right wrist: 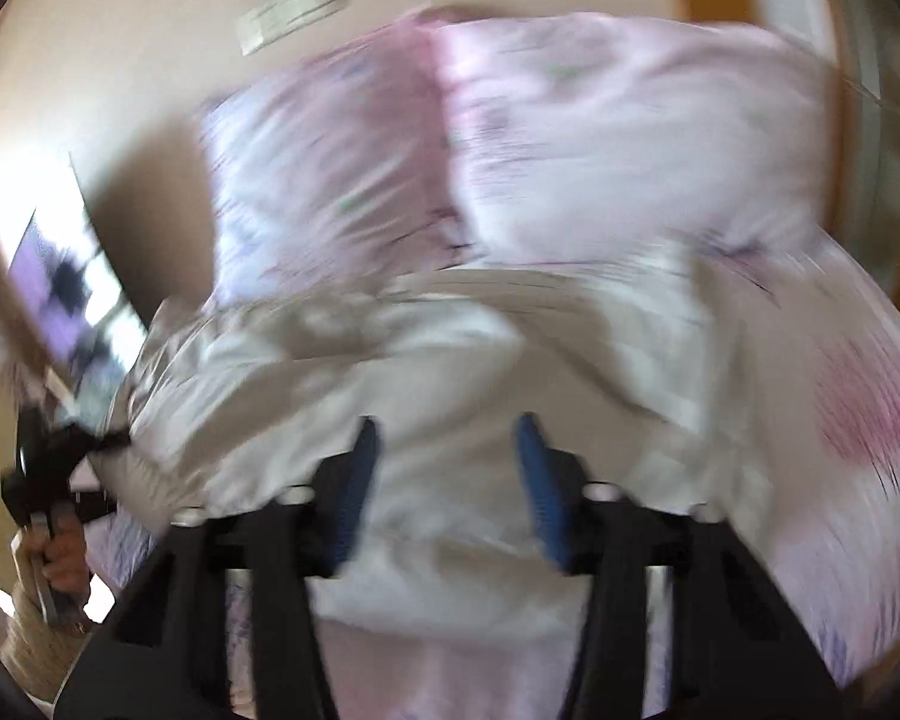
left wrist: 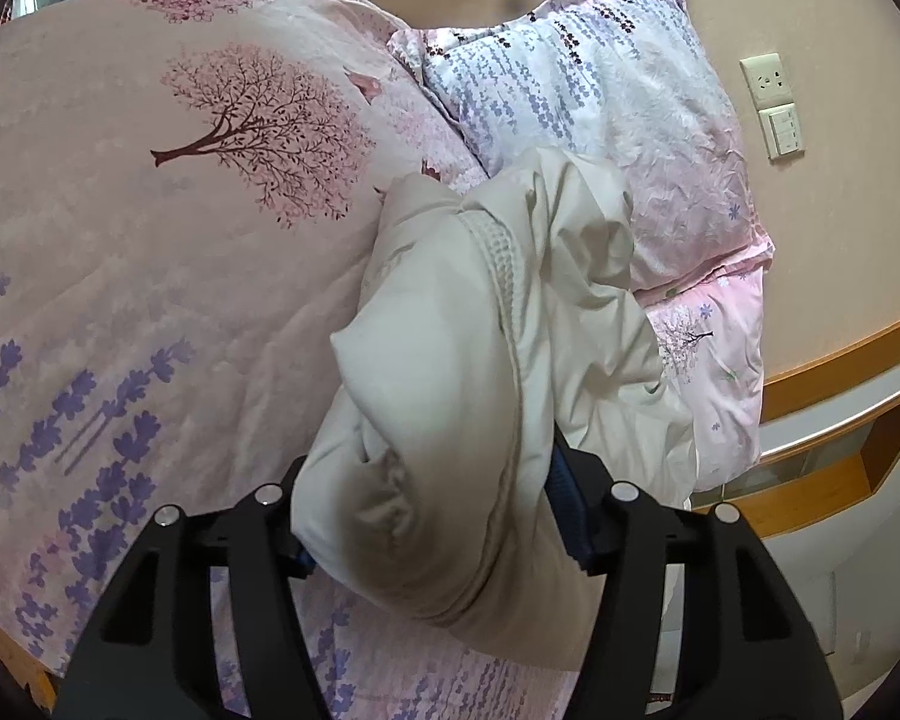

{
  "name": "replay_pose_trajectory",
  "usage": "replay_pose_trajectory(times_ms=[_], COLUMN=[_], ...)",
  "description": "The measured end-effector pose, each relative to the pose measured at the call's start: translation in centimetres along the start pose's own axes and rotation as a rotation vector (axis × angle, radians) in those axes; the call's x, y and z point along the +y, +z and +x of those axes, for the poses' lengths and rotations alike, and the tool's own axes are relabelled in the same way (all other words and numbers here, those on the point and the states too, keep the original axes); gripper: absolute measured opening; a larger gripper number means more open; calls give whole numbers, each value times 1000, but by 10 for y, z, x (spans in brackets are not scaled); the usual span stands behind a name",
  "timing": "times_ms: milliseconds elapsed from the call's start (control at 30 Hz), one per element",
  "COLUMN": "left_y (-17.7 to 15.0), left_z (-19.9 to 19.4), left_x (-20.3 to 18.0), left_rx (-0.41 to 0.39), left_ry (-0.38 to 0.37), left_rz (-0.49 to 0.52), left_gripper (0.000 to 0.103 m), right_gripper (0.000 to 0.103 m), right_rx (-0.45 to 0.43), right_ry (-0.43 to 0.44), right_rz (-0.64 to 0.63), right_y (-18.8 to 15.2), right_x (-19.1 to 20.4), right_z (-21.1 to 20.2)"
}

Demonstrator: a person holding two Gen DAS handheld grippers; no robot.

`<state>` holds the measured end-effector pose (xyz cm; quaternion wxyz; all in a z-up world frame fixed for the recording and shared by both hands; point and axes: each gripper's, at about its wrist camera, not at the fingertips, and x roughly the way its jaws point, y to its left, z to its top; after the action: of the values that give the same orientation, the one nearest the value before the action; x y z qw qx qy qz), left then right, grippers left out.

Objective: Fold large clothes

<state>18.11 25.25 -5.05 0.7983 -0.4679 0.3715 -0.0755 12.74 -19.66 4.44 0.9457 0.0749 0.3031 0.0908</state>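
nearest the left wrist camera, the left gripper has a thick bunched fold of the large cream-beige cloth garment with a waffle-knit trim lying between its black fingers; the blue pad on the right finger touches the cloth edge, the left pad is almost wholly hidden under the fold, so whether the pads press or only flank the cloth cannot be told. beyond the fingertips the garment runs up and away over the pink quilt printed with blossom trees and purple lavender, which spreads to the left of the fingers, while a white-and-lilac flowered pillow lies ahead and to the right. in the right wrist view, badly blurred, the left gripper shows again at the far left, with the person's hand below it, a corner of cloth at its tip. to its right, the right gripper stands with its blue-padded fingers apart, pale garment cloth behind and between them, no pad clearly pinching; it looks empty but the blur leaves doubt. the step in hand seems to be regrasping the crumpled garment to spread it flat. to do it well, i judge each gripper should pinch a single edge or corner, not a bundle, draw the two apart until the cloth is taut, then lower it flat on the quilt ahead of the fingers, short of the pillow.
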Motion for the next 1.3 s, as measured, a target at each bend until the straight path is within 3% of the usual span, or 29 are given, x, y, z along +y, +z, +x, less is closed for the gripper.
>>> replay_pose_trajectory(times_ms=[100,333,433,667,800,867,1167,1300], left_y=[0,0,-3,0,13,17,12,12], left_z=[0,0,1,5,4,4,-7,-5], left_x=[-3,-1,-3,-10,-25,-31,-68,-68], left_rx=[-11,-42,-65,-75,-95,-94,-139,-138], left_ry=[10,1,3,23,24,23,23,36], left_rz=[5,-19,-12,8,49,60,169,171], left_gripper=[59,59,60,62,41,37,33,33], right_gripper=[25,25,25,25,23,23,22,22], right_rx=[70,247,271,278,277,275,316,192], right_ry=[40,23,28,-58,-114,-120,11,66], right_rz=[-30,-16,5,-74,-115,-128,-20,8], right_y=[11,4,-1,-14,-12,-13,-6,17], right_x=[23,36,33,56,68,70,44,34], right_z=[34,96,107,127,133,134,121,85])
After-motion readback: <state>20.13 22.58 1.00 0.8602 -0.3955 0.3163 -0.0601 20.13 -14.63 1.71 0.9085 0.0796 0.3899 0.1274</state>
